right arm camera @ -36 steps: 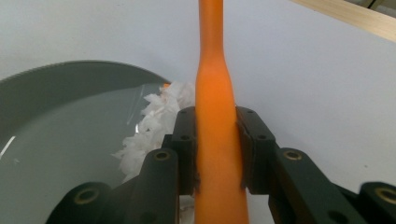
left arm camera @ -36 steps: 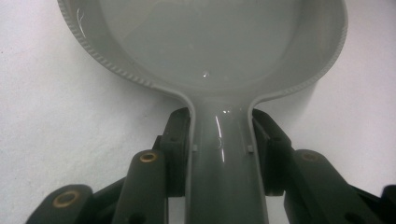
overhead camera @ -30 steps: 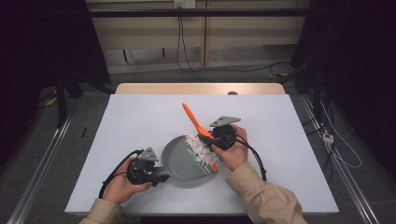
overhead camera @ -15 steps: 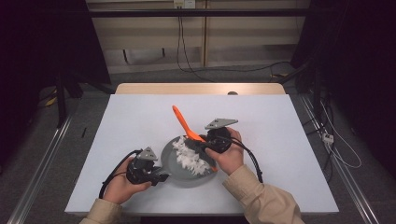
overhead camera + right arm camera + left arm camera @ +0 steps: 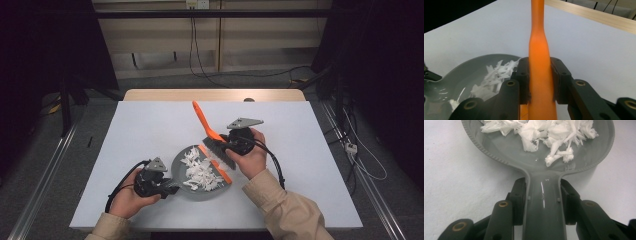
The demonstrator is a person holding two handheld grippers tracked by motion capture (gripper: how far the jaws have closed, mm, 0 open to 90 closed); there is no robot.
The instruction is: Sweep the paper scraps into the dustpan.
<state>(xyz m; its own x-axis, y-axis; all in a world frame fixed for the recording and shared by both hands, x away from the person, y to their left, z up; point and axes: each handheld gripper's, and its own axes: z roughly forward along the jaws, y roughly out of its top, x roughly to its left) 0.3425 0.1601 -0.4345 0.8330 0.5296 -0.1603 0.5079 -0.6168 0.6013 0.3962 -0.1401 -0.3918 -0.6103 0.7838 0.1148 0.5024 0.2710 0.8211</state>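
**Scraps swept in, brush drawn back to the rim**

A second ago we had the brush [image 5: 212,136] lying across the pan [image 5: 181,166], bristles down among the scraps [image 5: 201,173]. Now we have pulled it back toward the right edge, and the bristle head sits over the pan's orange lip, its handle pointing up and away across the worktop [image 5: 150,125]. The white scraps lie heaped inside the pan, and we see none left on the worktop around it, so we judge the sweeping nearly done; what remains is likely lifting the brush clear and carrying the pan off.

Our right gripper [image 5: 539,82] has its fingers clenched on the orange handle, one pad on each side, with the hand [image 5: 247,155] just right of the pan and the wrist turned so the handle leans away from us. Our left gripper [image 5: 543,202] grasps the pan's grey handle between its fingers, low at the near left, holding the pan flat on the worktop. The left hand [image 5: 131,197] has barely shifted.
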